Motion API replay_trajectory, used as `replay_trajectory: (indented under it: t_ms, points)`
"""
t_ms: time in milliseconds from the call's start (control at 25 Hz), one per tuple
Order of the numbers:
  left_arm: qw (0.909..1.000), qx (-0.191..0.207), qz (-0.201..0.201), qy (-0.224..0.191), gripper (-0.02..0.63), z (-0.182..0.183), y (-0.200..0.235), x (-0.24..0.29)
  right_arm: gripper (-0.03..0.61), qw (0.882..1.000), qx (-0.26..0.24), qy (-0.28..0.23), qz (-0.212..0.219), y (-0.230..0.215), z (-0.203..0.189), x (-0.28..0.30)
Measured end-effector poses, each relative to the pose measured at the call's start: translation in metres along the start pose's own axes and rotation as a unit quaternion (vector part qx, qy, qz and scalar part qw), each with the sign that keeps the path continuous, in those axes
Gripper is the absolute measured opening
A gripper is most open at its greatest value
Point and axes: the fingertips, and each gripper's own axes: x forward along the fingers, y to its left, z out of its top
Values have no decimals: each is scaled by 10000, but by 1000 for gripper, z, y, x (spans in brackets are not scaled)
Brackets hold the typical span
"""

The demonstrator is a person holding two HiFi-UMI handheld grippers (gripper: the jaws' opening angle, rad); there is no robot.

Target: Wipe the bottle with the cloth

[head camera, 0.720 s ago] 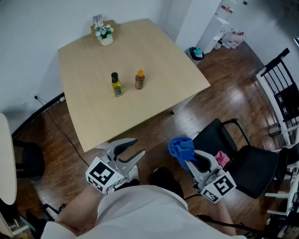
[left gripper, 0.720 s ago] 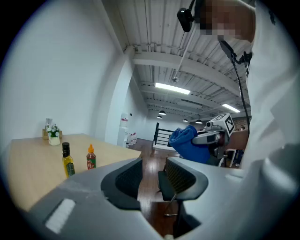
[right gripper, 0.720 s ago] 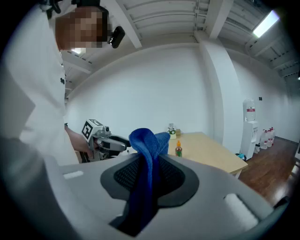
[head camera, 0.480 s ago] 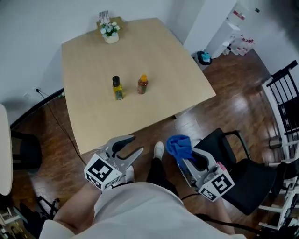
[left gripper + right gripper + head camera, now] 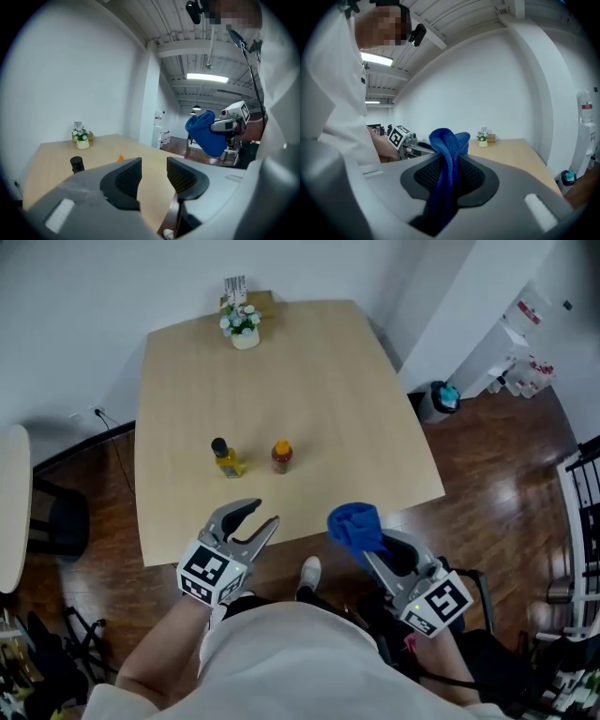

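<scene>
Two small bottles stand near the middle of the wooden table (image 5: pixel 309 381): a black-capped bottle with yellow contents (image 5: pixel 225 457) (image 5: pixel 77 164) and, to its right, an orange-capped bottle (image 5: pixel 280 456) (image 5: pixel 120 158). My left gripper (image 5: pixel 255 519) (image 5: pixel 152 174) is open and empty, over the table's near edge, short of the bottles. My right gripper (image 5: pixel 361 532) (image 5: pixel 449 172) is shut on a bunched blue cloth (image 5: pixel 352 524) (image 5: pixel 447 154) (image 5: pixel 206 132), held at the near edge, right of the left gripper.
A small white pot of flowers (image 5: pixel 243 327) (image 5: pixel 482 139) sits at the table's far edge by the wall. A dark chair (image 5: pixel 58 521) stands left of the table. A bin (image 5: pixel 439 399) and a white appliance (image 5: pixel 525 324) stand on the wood floor at the right.
The person has stepped up to the table. Both grippers now reach its near edge, closer to the bottles. The cloth stays clamped in the right gripper.
</scene>
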Motion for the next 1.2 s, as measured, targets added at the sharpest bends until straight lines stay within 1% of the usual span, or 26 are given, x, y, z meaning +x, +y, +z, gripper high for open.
replay_trajectory:
  t_ms: [120, 240, 360, 480, 600, 720, 800, 840, 960, 1080, 1200]
  points:
    - [9988, -34, 458, 183, 187, -1, 25, 38, 95, 9997, 44, 77, 212, -37, 0, -3]
    - [9956, -218, 816, 396, 204, -12, 58, 75, 95, 9992, 80, 232, 321, -61, -11, 1]
    - [9911, -449, 1126, 543, 221, -27, 90, 104, 95, 9992, 95, 275, 289, -75, -11, 4]
    - [9870, -530, 1308, 766, 238, -40, 115, 131, 95, 9994, 213, 222, 129, -87, -6, 2]
    - [9865, -446, 1252, 952, 238, -50, 126, 154, 95, 9993, 188, 313, -12, -94, -4, -1]
    - [9866, -427, 1201, 1019, 233, -58, 131, 169, 95, 9989, 201, 383, -185, -101, -4, -5]
    - [9868, -390, 1227, 979, 175, -61, 137, 174, 95, 9984, 239, 413, -314, -106, -7, -4]
    - [9872, -346, 1231, 952, 163, -61, 140, 175, 95, 9981, 252, 424, -370, -108, -8, -2]
    - [9887, -244, 1122, 962, 158, -62, 139, 174, 95, 9976, 291, 408, -487, -109, -8, 0]
    - [9909, -278, 932, 928, 156, -54, 138, 171, 95, 9974, 302, 349, -546, -110, -6, 7]
    - [9957, -269, 604, 647, 156, -25, 125, 158, 95, 9978, 269, 237, -551, -109, 2, 15]
